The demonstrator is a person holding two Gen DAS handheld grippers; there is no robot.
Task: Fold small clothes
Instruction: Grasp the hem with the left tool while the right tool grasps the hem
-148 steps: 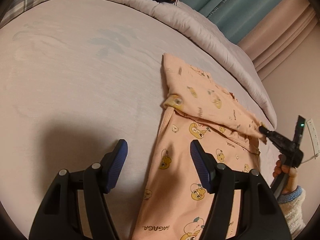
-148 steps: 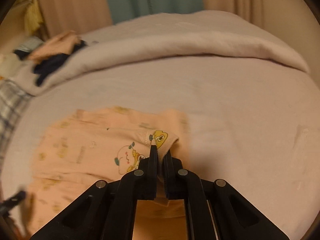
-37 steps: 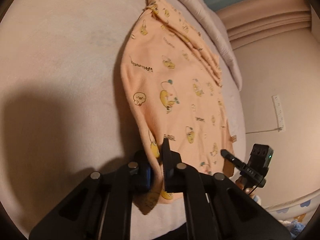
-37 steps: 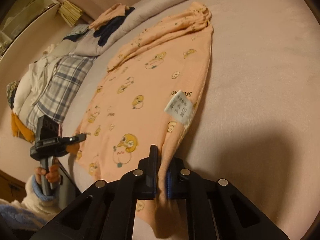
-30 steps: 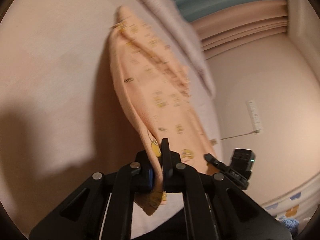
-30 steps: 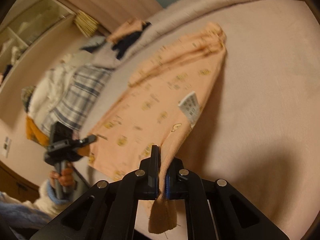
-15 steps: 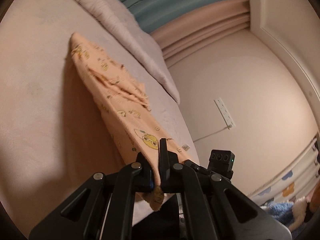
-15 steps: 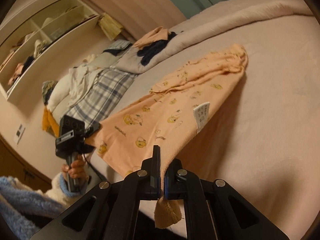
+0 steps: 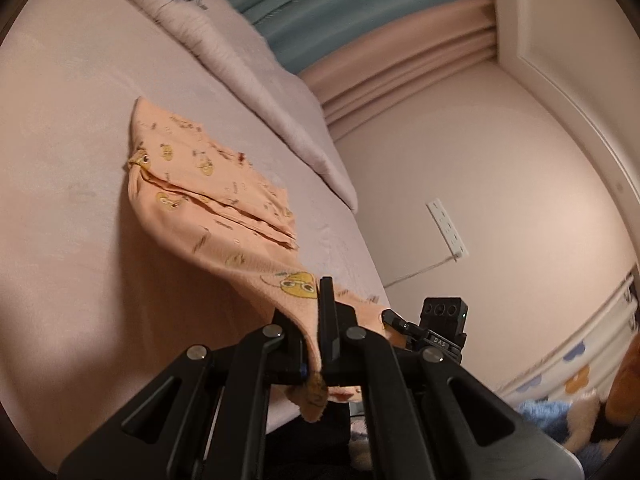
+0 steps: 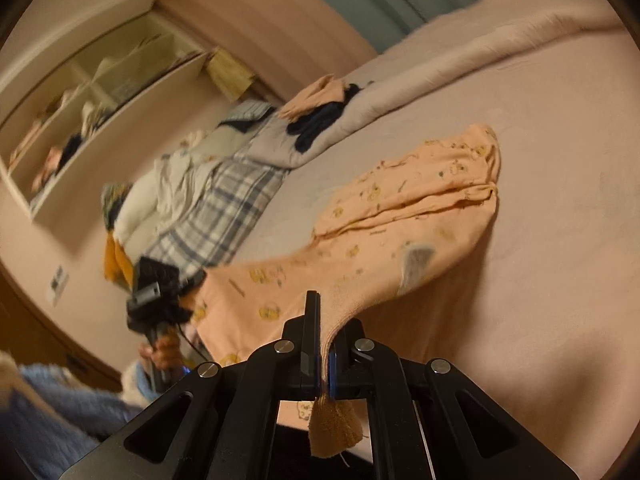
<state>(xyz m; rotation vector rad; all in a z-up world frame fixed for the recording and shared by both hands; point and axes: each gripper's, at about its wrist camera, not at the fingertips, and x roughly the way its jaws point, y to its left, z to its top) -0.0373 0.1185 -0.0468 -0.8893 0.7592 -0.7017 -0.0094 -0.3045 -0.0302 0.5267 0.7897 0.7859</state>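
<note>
A small peach garment (image 9: pixel 208 196) printed with yellow cartoon figures lies on the pale bed sheet (image 9: pixel 60 128), its near edge lifted off the bed. My left gripper (image 9: pixel 314 328) is shut on the near left corner of that edge. My right gripper (image 10: pixel 325 340) is shut on the other near corner, and a tuft of the garment (image 10: pixel 400 220) hangs below its jaws. The far half rests folded on the bed. A white care label (image 10: pixel 416 262) shows on the lifted cloth. Each gripper appears in the other's view: right gripper (image 9: pixel 394 318), left gripper (image 10: pixel 192 280).
A rolled grey duvet (image 9: pixel 248 64) runs along the far side of the bed with dark and peach clothes (image 10: pixel 320 112) on it. A plaid pillow (image 10: pixel 224 216) and more laundry lie at the bed's left. A wall socket (image 9: pixel 447 232) and shelves (image 10: pixel 88 108) flank the bed.
Both grippers have risen with the garment's near edge, so the cloth now hangs in a slope from the bed. The jaws stay shut on the corners.
</note>
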